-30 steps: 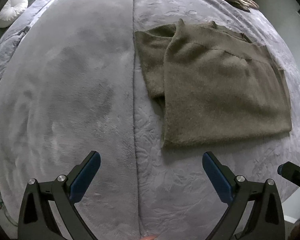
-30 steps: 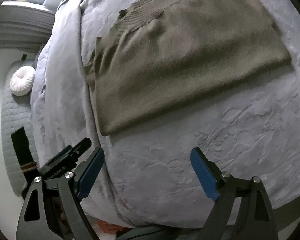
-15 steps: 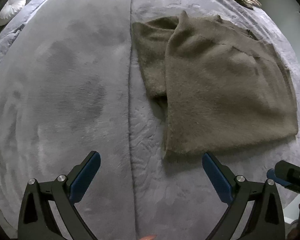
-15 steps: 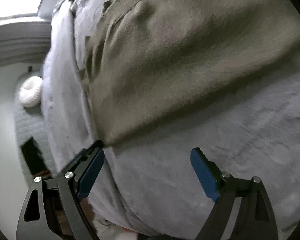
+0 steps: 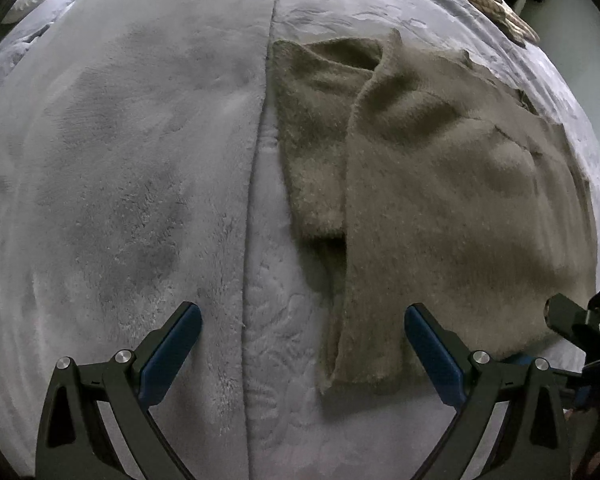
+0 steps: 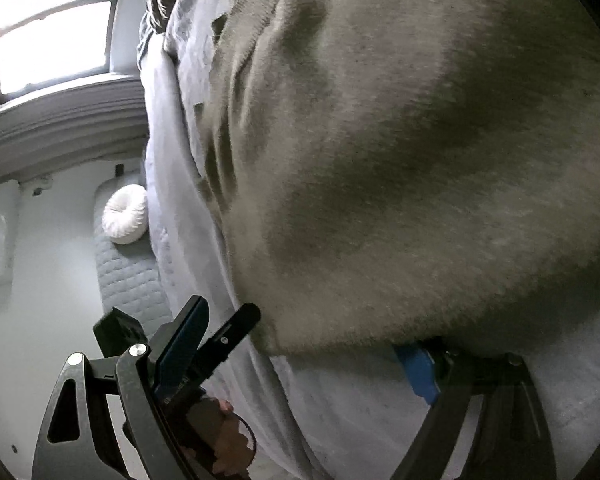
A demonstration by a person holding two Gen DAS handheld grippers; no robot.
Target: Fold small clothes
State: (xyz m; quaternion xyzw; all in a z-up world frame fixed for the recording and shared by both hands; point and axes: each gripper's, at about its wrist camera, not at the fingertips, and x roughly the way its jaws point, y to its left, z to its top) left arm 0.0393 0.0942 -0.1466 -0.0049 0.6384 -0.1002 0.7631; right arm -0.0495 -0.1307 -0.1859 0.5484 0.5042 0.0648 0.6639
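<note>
Grey plush bedcover fills most of the left wrist view, a seam running down its middle. Olive-brown knit sweater lies partly folded on it, right of the seam, one sleeve doubled under along the left edge; near hem bunched and slightly raised. In the right wrist view the sweater crowds the lens. Left gripper: jaws wide, hovering over the hem's near left corner, nothing between them. Right gripper: jaws wide, right finger tucked under the hem edge. White round cushion on a quilted bench beside the bed.
</note>
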